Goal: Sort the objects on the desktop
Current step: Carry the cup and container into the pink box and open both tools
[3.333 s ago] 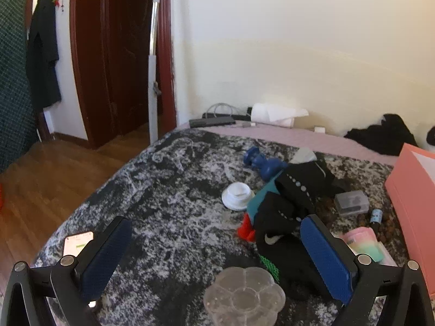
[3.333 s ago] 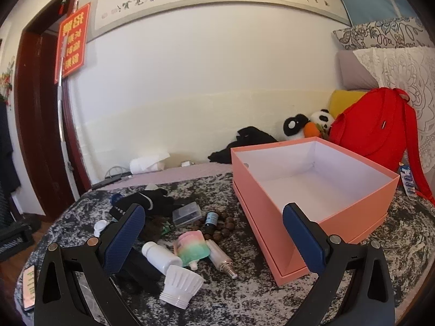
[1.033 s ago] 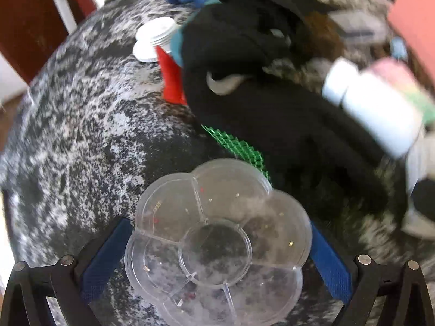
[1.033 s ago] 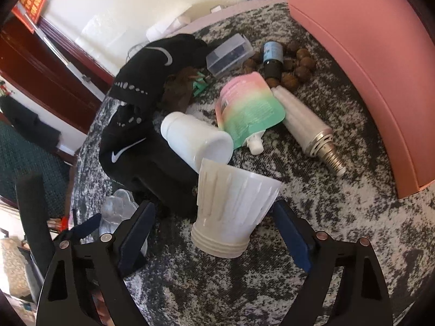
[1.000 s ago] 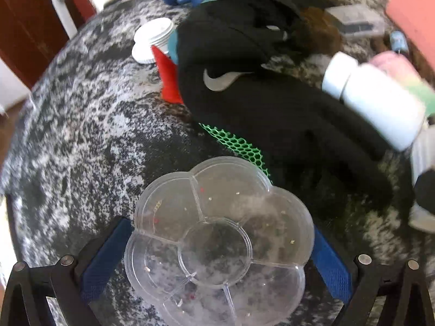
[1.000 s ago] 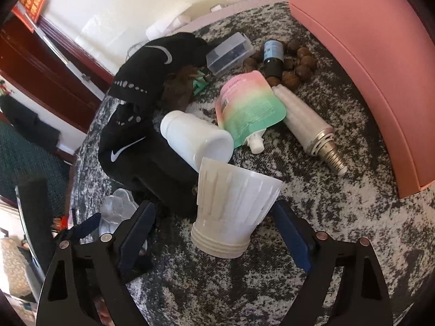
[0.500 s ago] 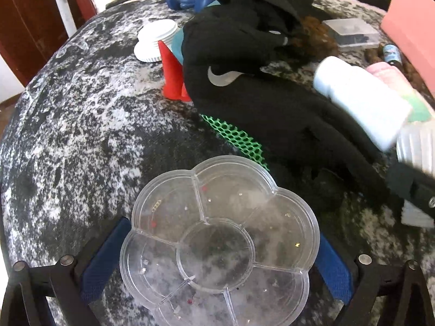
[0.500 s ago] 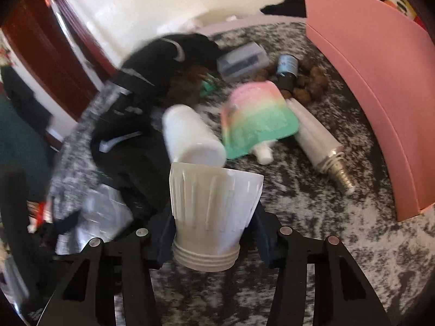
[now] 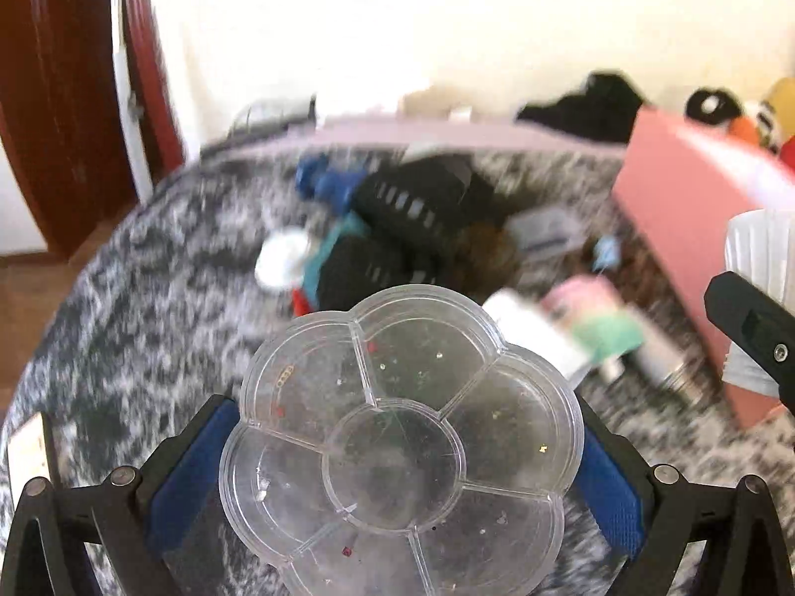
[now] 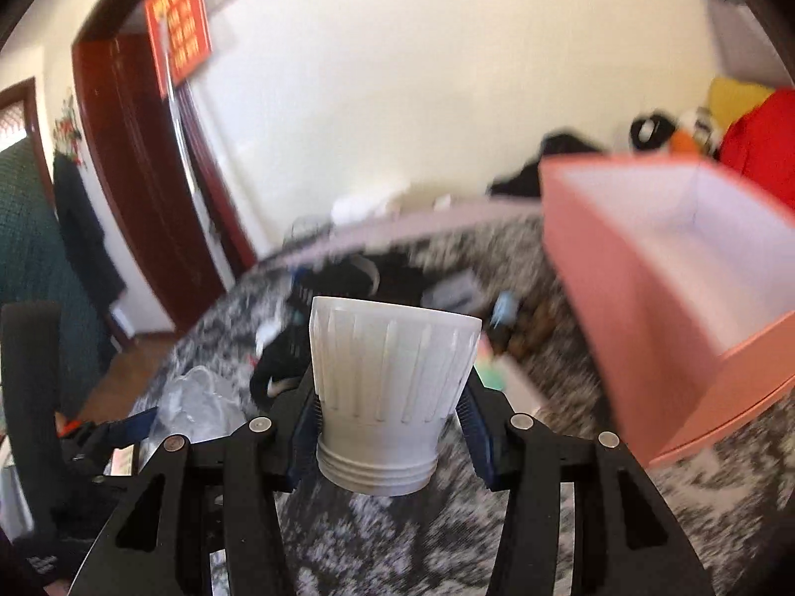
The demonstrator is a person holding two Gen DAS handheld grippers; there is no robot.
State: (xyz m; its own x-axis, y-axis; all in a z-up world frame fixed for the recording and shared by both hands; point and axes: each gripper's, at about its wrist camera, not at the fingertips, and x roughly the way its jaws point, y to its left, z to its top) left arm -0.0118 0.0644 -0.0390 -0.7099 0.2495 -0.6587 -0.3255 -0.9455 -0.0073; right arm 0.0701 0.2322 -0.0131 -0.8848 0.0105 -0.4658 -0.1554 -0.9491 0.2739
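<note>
Grey mottled bedding (image 9: pixel 149 268) lay under both your tools. Your left gripper (image 9: pixel 402 452) had its jaws closed on the clear flower-shaped tray (image 9: pixel 402 442), held above the bed. Your right gripper (image 10: pixel 390 427) clamped the ribbed white cup (image 10: pixel 392 377). Beyond lay black clothing (image 9: pixel 417 208), with the open pink box (image 10: pixel 695 268) to the right.

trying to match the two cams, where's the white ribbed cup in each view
Left wrist: the white ribbed cup sits at the far right edge, partly behind a black gripper part.
Right wrist: lower centre, clamped in the right hand-held gripper.
Shared landmark: the pink box, right of the cup's clutter.
</note>
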